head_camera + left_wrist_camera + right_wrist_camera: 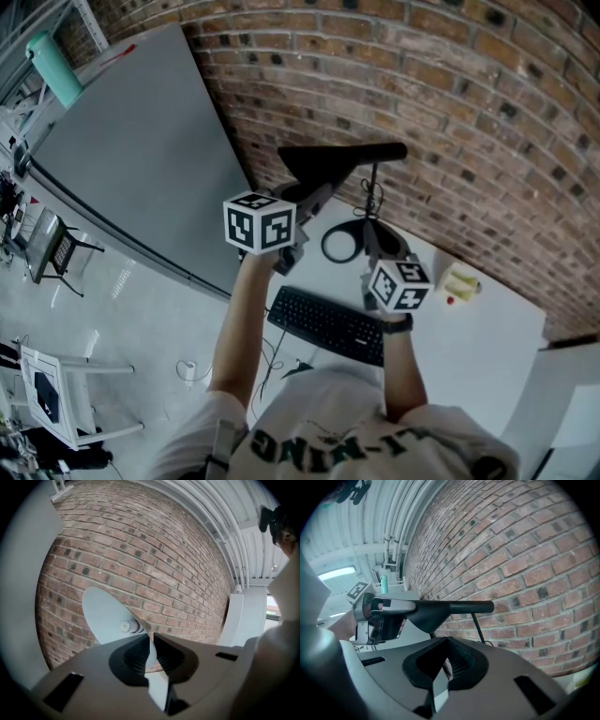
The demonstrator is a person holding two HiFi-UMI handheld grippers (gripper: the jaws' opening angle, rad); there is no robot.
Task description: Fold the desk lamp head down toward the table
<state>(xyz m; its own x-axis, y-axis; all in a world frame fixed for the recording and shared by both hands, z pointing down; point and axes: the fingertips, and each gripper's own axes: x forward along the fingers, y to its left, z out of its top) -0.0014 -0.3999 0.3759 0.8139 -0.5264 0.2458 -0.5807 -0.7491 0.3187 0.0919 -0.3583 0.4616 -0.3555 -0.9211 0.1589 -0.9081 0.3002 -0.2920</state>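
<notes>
Against a red-brown brick wall (422, 75), at the back of a white table (469, 347): black desk lamp (440, 609), its cone-shaped head (319, 167) raised high and roughly level on a thin black stem (373, 192) above a round ring-shaped base (325, 246). Wide mouth of that head turned toward the left gripper view, pale inside, with a small bulb (126, 626) at the centre. Clamped on the head's thin rim by the left gripper (152, 641), jaws pressed onto the edge from both sides. Just beside the stem and above the base, the right gripper (446, 660), jaws drawn nearly together, only a thin slit between them and nothing recognisable in it. Closer to the person, on the same table, a black keyboard (328, 323) lying flat; off to the right near the wall, a small yellowish object (459, 281), too blurred to name. Beyond the table's left edge, a large flat grey panel (141, 159), and at its far corner a teal bottle-like cylinder (53, 67)
</notes>
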